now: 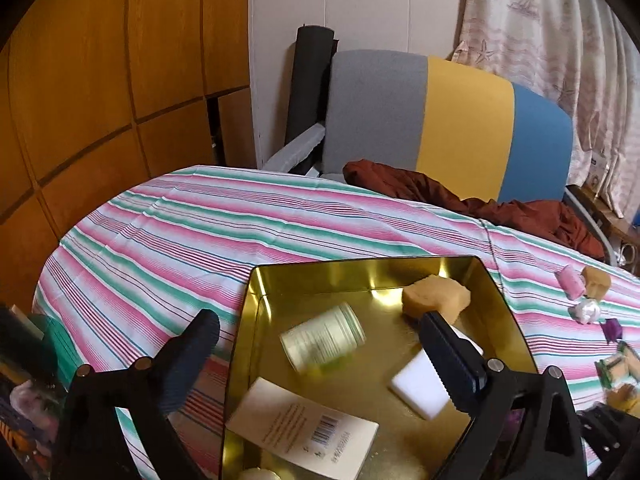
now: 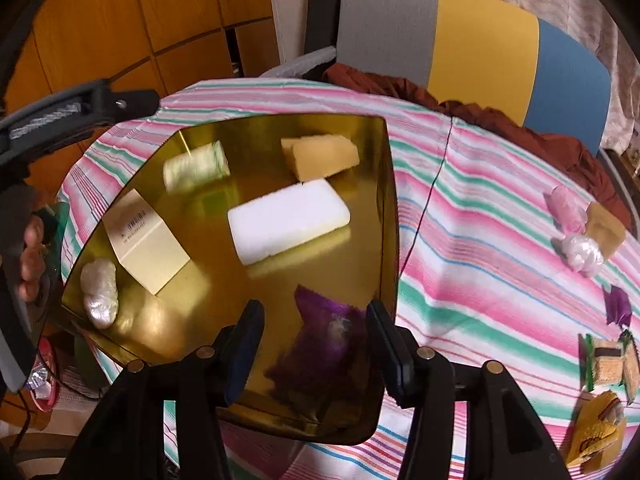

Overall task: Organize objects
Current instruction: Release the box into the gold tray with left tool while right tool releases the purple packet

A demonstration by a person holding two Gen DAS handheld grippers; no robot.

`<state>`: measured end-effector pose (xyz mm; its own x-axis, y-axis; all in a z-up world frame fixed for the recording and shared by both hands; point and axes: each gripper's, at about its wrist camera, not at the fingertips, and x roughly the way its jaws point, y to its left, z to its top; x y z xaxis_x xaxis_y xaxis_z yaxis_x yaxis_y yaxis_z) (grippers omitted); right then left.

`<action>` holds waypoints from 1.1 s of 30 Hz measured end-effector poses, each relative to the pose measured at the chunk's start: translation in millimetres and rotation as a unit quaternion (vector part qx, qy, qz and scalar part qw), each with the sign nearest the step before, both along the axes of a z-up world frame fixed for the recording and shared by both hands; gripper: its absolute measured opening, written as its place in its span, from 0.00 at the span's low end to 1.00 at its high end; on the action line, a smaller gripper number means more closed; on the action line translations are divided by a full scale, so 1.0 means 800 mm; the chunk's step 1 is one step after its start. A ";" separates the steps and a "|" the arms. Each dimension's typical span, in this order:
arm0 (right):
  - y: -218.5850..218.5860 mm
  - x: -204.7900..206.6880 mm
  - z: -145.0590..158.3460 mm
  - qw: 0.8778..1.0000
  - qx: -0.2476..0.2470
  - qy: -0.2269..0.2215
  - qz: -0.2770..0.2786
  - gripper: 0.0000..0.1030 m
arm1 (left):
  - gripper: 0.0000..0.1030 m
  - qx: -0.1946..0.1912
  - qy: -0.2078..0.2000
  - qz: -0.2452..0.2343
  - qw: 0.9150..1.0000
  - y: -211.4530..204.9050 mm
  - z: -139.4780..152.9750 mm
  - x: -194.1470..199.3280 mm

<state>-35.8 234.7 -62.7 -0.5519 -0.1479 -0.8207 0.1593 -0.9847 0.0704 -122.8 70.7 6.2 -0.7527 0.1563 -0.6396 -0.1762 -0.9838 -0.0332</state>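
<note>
The gold tray (image 2: 390, 200) on the striped surface (image 2: 480, 216) already holds a jar (image 1: 323, 338), box (image 2: 146, 246), white sponge (image 2: 288, 220) and purple wrapper (image 2: 324, 320). Left claw (image 1: 316, 334) gapes empty; right claw (image 2: 316, 332) stands apart around that wrapper. Wrapped sweets (image 2: 576, 232) farther right remain outside, so roughly half looks done.

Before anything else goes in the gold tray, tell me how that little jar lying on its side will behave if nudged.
The jar lies on its side on the smooth gold tray, so it will probably roll easily. It already looks blurred, perhaps rolling. Its round, seemingly glassy wall may slip between gripper pads and could crack if dropped. Nothing touches it; the tray wall would likely stop it.
</note>
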 end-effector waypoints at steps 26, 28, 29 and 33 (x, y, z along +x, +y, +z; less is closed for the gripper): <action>0.111 0.048 0.001 0.991 0.004 0.049 -0.123 1.00 | 1.00 0.024 -0.031 -0.039 0.998 0.016 -0.032 0.079; 0.137 0.050 -0.005 0.989 0.011 0.032 -0.145 1.00 | 1.00 0.021 -0.027 -0.046 0.998 0.020 -0.031 0.084; 0.149 0.050 -0.008 0.988 0.018 0.023 -0.152 1.00 | 1.00 0.021 -0.026 -0.051 0.998 0.022 -0.031 0.086; 0.191 0.052 -0.009 0.983 0.041 0.001 -0.177 1.00 | 1.00 0.018 -0.018 -0.064 0.998 0.034 -0.029 0.092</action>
